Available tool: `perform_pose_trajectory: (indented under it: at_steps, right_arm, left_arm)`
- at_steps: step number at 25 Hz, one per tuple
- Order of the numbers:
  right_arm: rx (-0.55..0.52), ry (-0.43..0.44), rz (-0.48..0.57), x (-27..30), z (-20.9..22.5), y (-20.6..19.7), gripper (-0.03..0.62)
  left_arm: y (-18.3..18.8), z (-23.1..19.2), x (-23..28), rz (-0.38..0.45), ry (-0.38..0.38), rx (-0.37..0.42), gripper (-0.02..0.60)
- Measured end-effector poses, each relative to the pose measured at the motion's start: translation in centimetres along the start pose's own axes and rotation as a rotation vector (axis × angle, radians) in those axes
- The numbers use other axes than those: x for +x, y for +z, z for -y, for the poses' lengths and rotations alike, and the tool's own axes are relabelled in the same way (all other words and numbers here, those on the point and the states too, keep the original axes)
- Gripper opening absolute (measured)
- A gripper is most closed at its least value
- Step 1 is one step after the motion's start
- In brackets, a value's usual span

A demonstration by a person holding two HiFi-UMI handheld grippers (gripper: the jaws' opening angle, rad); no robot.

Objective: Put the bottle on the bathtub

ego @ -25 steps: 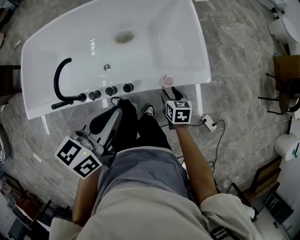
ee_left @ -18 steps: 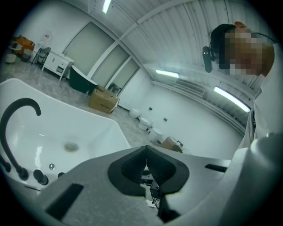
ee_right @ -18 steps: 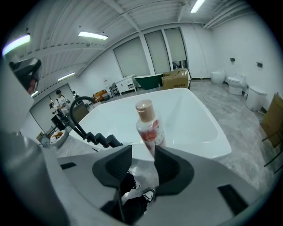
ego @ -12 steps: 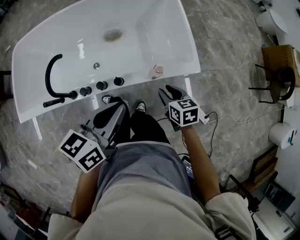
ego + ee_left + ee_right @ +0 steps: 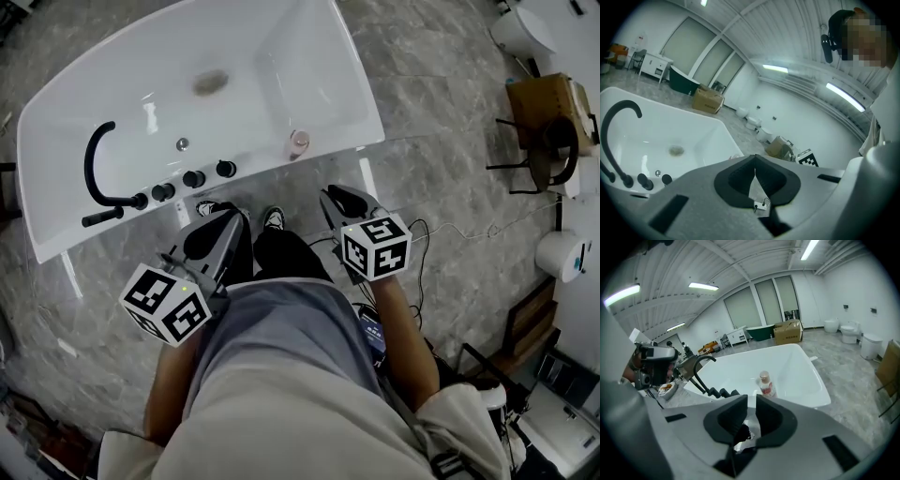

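bottle [image 5: 299, 142]: stands upright on the front ledge of the bathtub [image 5: 253, 161], at the right end of the ledge, well apart from the knobs [image 5: 194, 178] and the black tap [image 5: 87, 164]
task: looks done, judging by where the bottle stands; nothing holds it
right tongs [image 5: 339, 197]: a narrow way apart, nothing between them; they hang over the floor just short of the ledge, pointing at the bottle but clear of it
left tongs [image 5: 225, 223]: tips together, holding nothing; low by the person's left leg, aimed towards the tap end of the tub
bottle, how it will handle: small, clear plastic by the look, with a pale cap and a red label; probably light and fairly stiff, easy to tip on the smooth glossy ledge
where to take hold: around the body at the label, below the cap, squeezing gently so it neither slips nor dents
risk: a nudge could topple it into the basin or onto the stone floor
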State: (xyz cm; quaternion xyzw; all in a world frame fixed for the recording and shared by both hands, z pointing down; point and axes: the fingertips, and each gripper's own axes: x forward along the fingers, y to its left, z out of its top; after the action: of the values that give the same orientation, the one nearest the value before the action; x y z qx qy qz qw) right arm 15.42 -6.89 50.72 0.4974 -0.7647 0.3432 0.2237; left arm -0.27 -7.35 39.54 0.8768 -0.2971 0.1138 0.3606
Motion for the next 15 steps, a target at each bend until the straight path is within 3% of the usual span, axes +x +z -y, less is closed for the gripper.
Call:
perform_pose_trajectory:
  at_steps: [6,15]
  right_arm:
    - [-0.034,0.008,0.072,-3.2,-1.5,2.7,0.02]
    - [-0.063,0.008,0.123,-5.8,-1.8,5.7,0.017]
  left_arm:
    - [0.8,-0.1,0.4,0.024,0.012,-0.001,0.008]
    - [1.8,0.5,1.2,0.026,0.001,-0.001,0.008]
